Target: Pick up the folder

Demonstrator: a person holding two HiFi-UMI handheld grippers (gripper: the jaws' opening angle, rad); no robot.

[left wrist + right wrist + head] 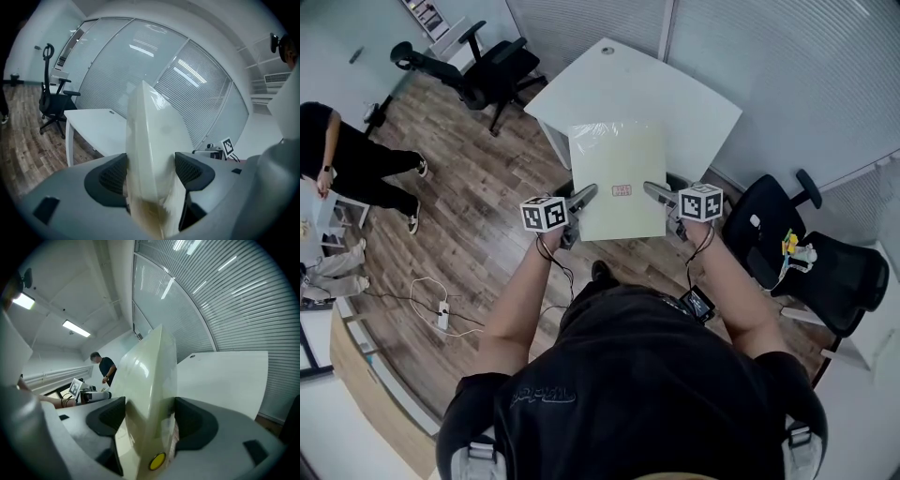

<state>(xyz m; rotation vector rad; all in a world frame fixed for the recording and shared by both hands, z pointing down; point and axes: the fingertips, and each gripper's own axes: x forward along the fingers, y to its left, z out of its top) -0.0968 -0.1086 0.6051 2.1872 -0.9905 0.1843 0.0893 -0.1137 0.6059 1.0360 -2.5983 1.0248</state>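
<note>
**Ana:** Grip check, left side first. What has it got?

**Ben:** The left hand-held gripper [584,196] is clamped on the left edge of the thin, pale cream, glossy plastic folder [617,164], close to its near left corner. Its own view shows both dark ribbed pads pressed against the sheet, which runs edge-on between them.

**Ana:** And where is the folder?

**Ben:** It is held flat between the two grippers. In the head view its far half lies over the near edge of the white rectangular worktop [675,94]. Its near half is over the brown wooden floor [487,187]. It looks lifted clear, though I cannot tell for sure that the far edge is off the worktop. A small red-printed label [622,190] sits by its near edge.

**Ana:** Right side?

**Ben:** The right hand-held gripper [653,191] is closed on the right edge, by the near right corner. A little round yellow sticker [157,460] shows just at the jaws.

**Ana:** How will it handle?

**Ben:** Light, I'd judge, and floppy, since it bows between the pads in the left gripper view. The glossy skin looks slippery. Loose sheets seem tucked inside, so tilting it could spill them. Two holds on opposite edges suit it, level and with a little tension across. A single corner pinch would let it droop.
</note>
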